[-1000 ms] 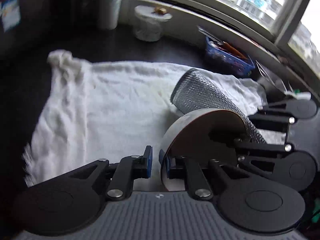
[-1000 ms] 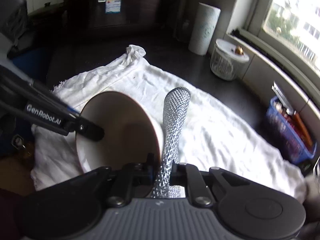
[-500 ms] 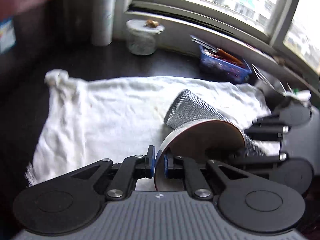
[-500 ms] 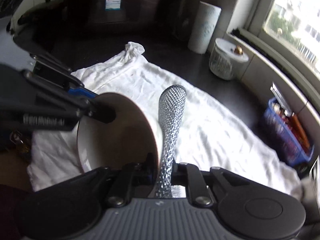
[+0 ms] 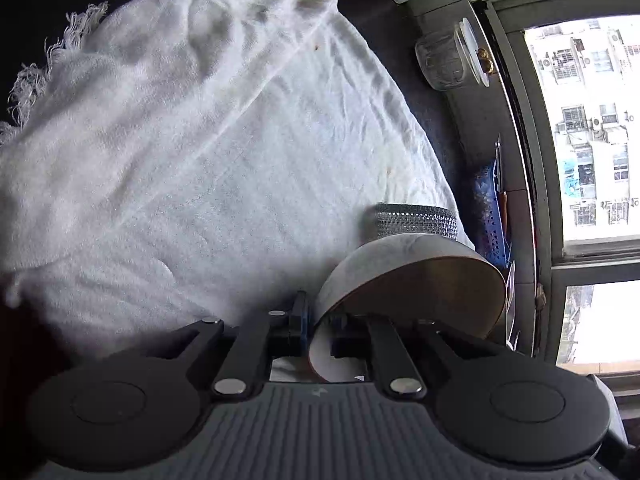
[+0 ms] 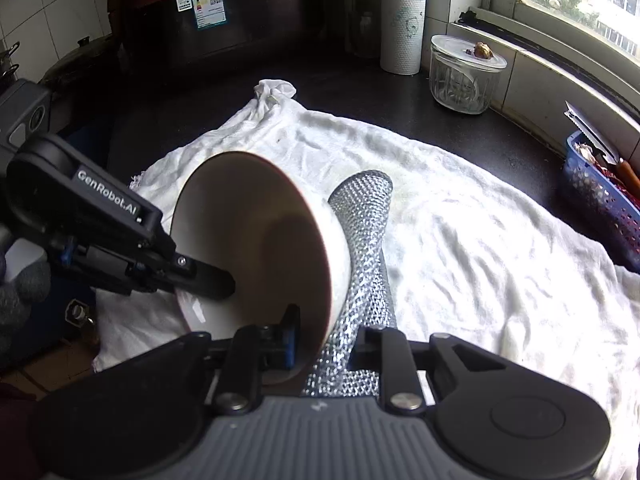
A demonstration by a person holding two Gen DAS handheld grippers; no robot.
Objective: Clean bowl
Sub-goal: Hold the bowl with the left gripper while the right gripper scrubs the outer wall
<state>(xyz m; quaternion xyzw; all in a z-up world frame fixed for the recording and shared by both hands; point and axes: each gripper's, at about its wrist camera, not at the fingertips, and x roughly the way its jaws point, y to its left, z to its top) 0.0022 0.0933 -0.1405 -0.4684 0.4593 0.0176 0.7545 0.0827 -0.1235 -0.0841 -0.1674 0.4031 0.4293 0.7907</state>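
Observation:
A white bowl with a brown rim is held on its side above the white cloth. My left gripper is shut on the bowl's rim, one finger inside. In the left wrist view the left gripper pinches the bowl at its edge. My right gripper is shut on a silver mesh scouring cloth, which lies against the bowl's outer wall. The mesh shows behind the bowl in the left wrist view.
A white towel covers the dark counter. A glass jar with lid and a paper towel roll stand at the back by the window. A blue basket sits at the right. A dark appliance stands behind.
The left gripper has rolled sharply, turning the bowl so its opening faces more to the left. The mesh cloth has stayed against the bowl's outside.

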